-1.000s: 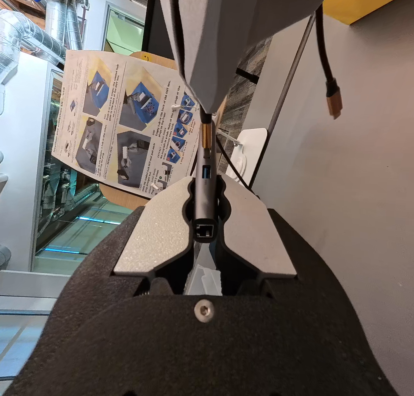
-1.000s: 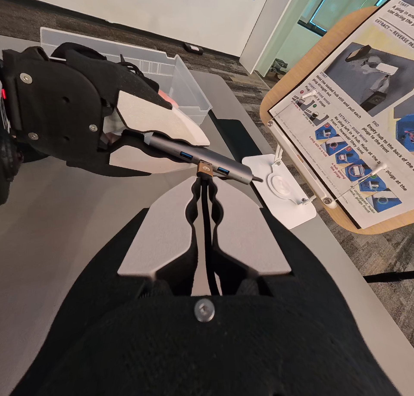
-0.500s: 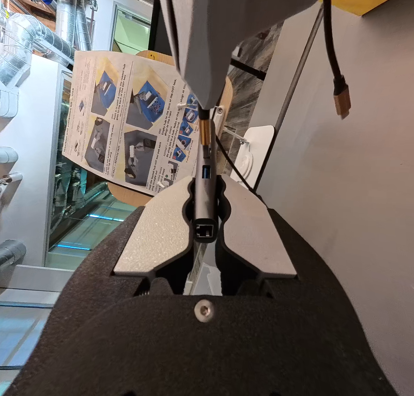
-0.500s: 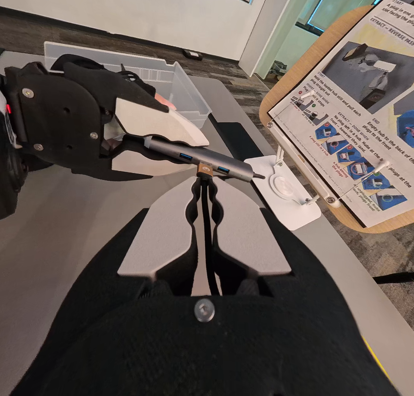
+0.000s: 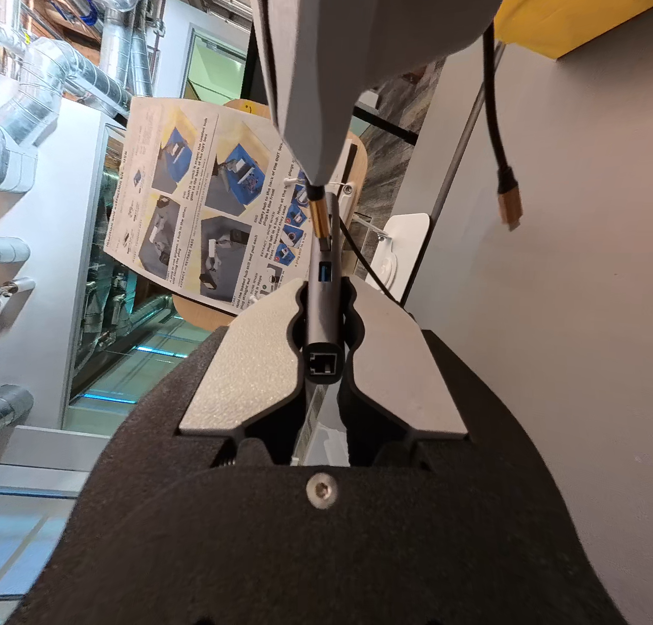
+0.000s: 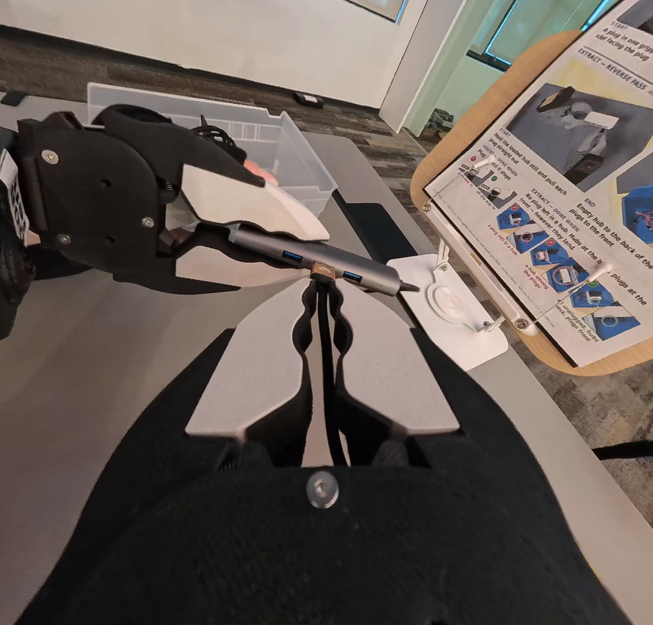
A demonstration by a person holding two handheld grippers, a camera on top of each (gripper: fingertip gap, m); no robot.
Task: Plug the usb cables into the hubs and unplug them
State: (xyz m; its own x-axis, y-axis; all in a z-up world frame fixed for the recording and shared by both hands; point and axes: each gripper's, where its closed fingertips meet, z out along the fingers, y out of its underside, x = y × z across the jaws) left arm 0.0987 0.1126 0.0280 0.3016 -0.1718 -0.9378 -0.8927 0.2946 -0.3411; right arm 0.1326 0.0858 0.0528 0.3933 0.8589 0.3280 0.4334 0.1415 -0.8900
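We are clamping the hub (image 5: 323,329) in our left gripper (image 5: 323,290), the fingers closing snugly on both sides of its grey body. In the left wrist view its network socket is facing the camera and a blue port (image 5: 325,271) is showing just past the fingertips. Our right gripper (image 6: 319,290) is pinching the cable (image 6: 327,360) narrowly, with the black cord running back between the fingers and the gold plug (image 6: 322,272) sticking out at the tips. The plug is sitting at the hub's side, between two blue ports, and its metal tip is entering the slot; how deep it is seated we cannot tell. The hub is hanging in the air above the grey table (image 6: 106,343). The cable's other end (image 5: 509,205) is dangling free at the right of the left wrist view. A clear bin (image 6: 282,156) is lying behind the left gripper, and an instruction sheet (image 6: 565,201) is standing on a white stand (image 6: 459,325) to the right.
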